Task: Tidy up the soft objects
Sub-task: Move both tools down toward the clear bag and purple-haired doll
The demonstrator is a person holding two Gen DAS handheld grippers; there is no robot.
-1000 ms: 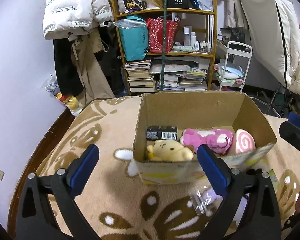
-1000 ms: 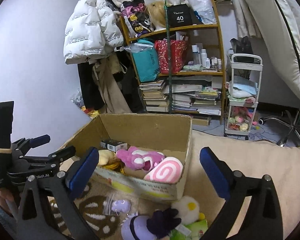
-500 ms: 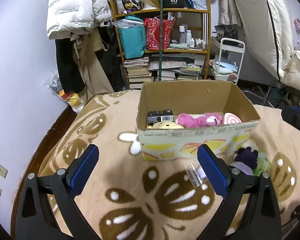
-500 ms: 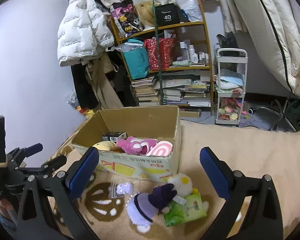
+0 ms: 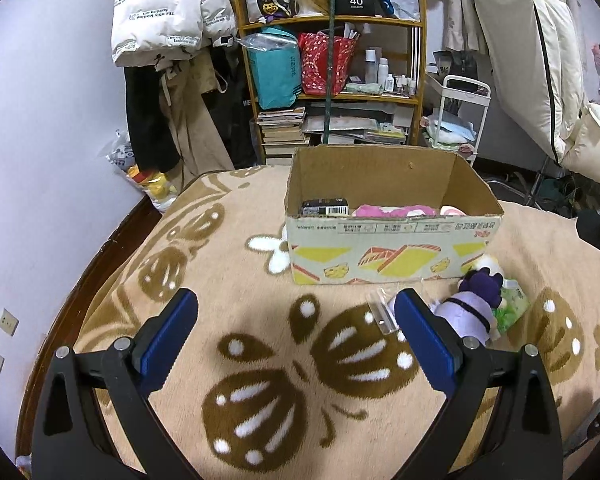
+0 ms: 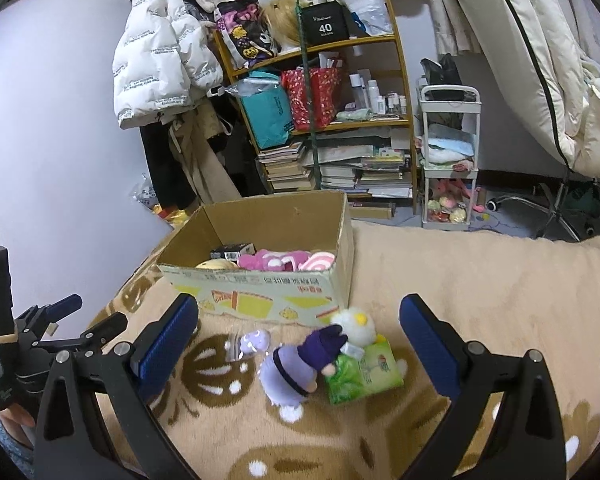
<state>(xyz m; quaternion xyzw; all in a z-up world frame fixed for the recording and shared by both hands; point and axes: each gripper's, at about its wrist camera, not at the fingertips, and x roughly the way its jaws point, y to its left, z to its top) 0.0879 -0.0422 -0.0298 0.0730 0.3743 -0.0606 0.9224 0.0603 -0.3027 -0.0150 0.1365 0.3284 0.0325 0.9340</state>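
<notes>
A cardboard box (image 5: 392,256) (image 6: 260,296) stands on the tan blanket and holds a pink plush (image 6: 274,260), a pink swirl plush (image 6: 320,260), a yellow plush (image 6: 216,265) and a small black box (image 5: 325,207). In front of it lie a purple plush doll (image 6: 296,364) (image 5: 474,304), a white round plush (image 6: 354,322), a green packet (image 6: 362,372) and a small purple toy in a clear bag (image 6: 250,342). My left gripper (image 5: 296,340) is open and empty, back from the box. My right gripper (image 6: 298,344) is open and empty, above the purple doll.
The blanket (image 5: 260,360) covers a bed whose wooden edge (image 5: 100,256) runs along the left. Beyond stand a cluttered shelf (image 5: 332,80), hanging coats (image 5: 168,12) and a white trolley (image 6: 450,160). The left gripper's body shows in the right wrist view (image 6: 40,336).
Both grippers have pulled back and away from the box, which now looks smaller and farther. The loose toys in front of the box have come into fuller view. Both stay open.
</notes>
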